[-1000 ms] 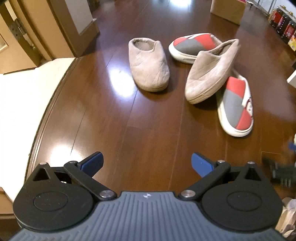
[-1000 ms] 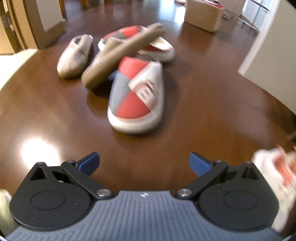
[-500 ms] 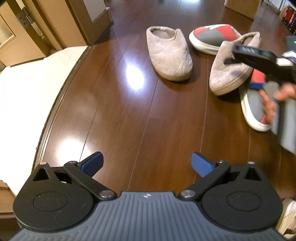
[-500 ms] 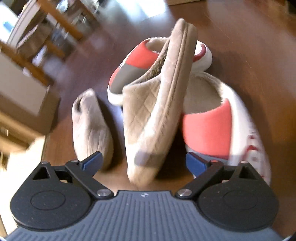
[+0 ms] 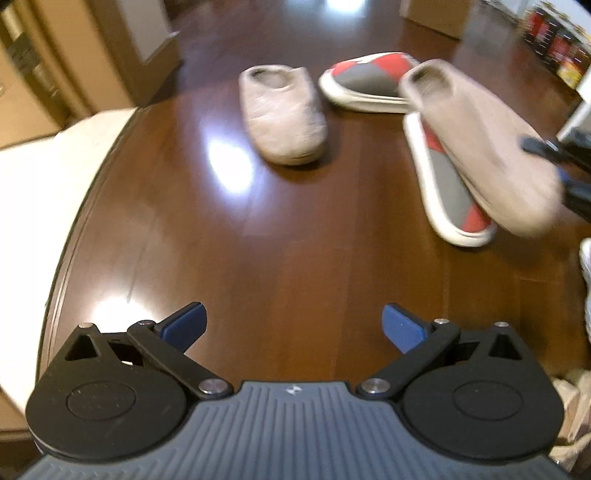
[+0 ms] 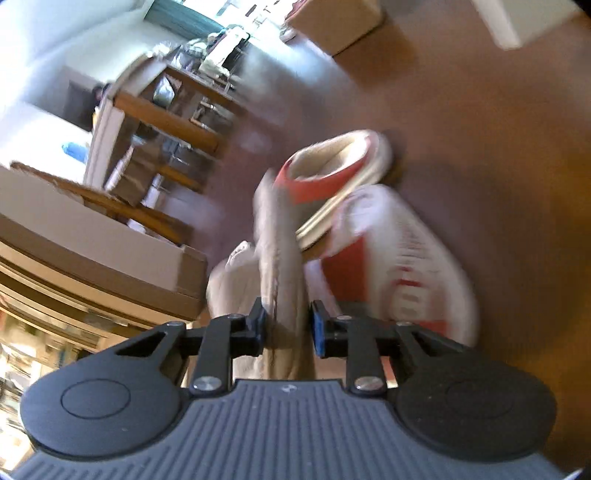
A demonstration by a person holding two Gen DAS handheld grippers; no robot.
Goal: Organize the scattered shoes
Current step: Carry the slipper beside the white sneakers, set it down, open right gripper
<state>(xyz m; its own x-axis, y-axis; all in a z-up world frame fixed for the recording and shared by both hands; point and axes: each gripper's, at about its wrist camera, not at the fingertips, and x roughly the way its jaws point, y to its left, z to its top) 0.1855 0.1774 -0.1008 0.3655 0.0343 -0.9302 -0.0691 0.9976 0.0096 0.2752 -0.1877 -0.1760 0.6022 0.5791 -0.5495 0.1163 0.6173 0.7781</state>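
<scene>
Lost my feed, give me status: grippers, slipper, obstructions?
Right gripper shut on beige slipper, lifted. Left gripper open, empty. Red-grey slipper directly beneath; second beige slipper apart on floor.

A cardboard box (image 5: 436, 16) is seen at one o'clock on the dark wood floor (image 5: 295, 240); bottles (image 5: 557, 55) are ranged at two o'clock.

Right gripper (image 6: 287, 328) clamped on the near end of a beige slipper (image 6: 277, 258), held edge-on, with two red-and-white slippers (image 6: 402, 258) on the brown wooden floor (image 6: 498, 129) just beyond, view tilted and blurred.
</scene>
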